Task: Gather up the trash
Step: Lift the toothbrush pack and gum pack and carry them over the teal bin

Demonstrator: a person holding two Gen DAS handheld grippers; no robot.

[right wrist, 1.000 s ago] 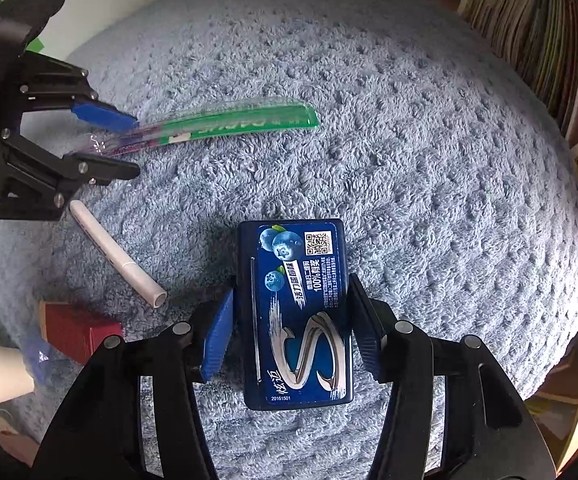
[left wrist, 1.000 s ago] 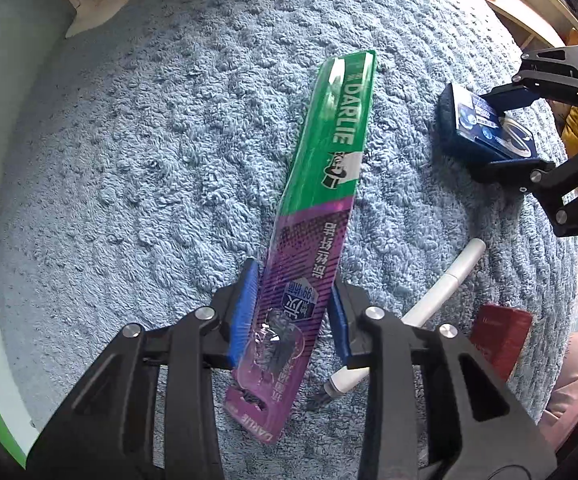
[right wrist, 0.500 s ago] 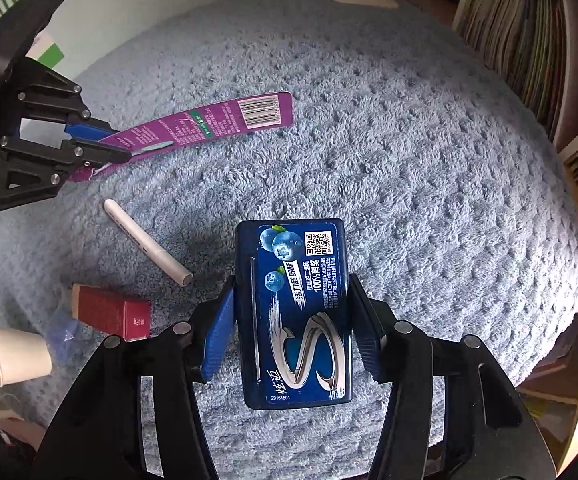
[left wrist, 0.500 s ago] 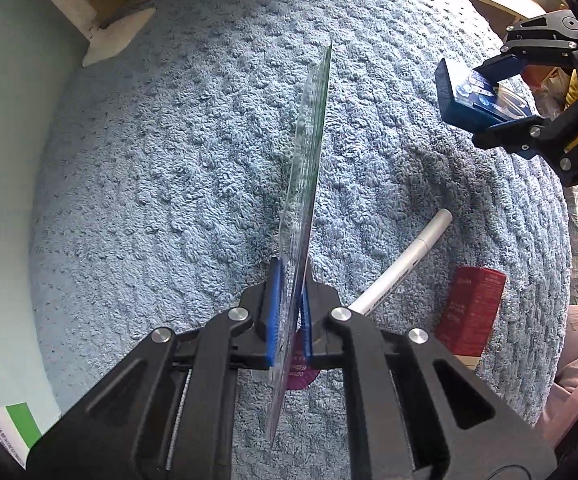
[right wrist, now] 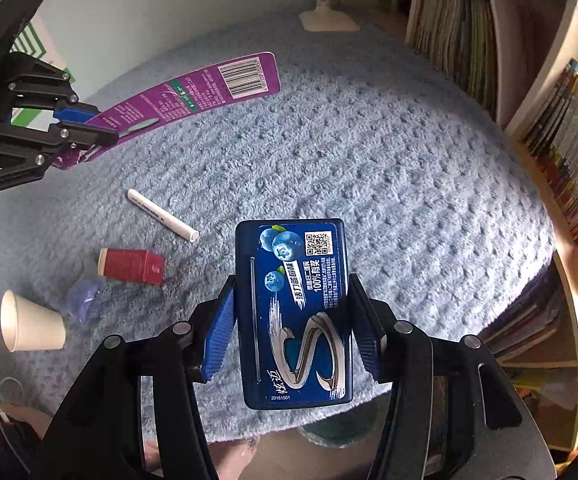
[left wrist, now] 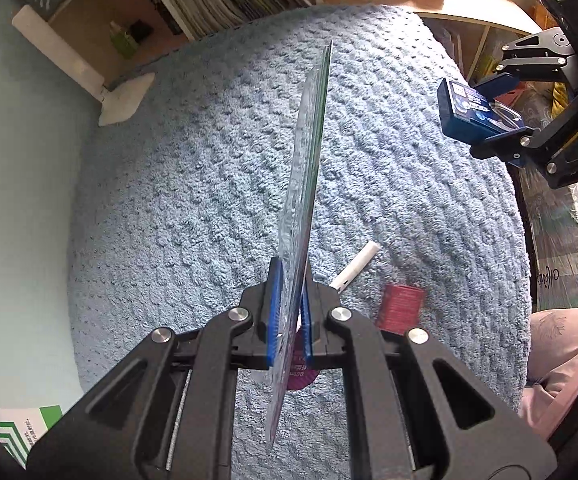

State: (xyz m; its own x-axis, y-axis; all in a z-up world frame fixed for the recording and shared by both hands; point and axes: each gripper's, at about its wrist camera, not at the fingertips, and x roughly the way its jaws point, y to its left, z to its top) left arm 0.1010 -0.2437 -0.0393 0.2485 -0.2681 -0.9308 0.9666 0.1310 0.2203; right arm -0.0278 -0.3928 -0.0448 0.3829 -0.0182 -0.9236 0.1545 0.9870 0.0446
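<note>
A long toothbrush package (left wrist: 305, 184) is clamped edge-on in the left claw (left wrist: 289, 320), its blue pads pressed flat against the thin card, and is held clear above the blue fleece blanket (left wrist: 193, 208). From the right wrist view, the purple back of the package with its barcode is seen slanting up out of that claw. A dark blue chewing-gum box (right wrist: 293, 312) is gripped across its width by the right claw (right wrist: 293, 332), also lifted off the blanket. Left lying on the blanket are a white marker pen (right wrist: 163, 216), a red carton (right wrist: 133, 266) on its side, a crumpled purple wrapper (right wrist: 83, 298) just beside the carton, and a tipped paper cup (right wrist: 29, 324). Bookshelves (right wrist: 529, 92) are seen beyond the blanket's far edge.
</note>
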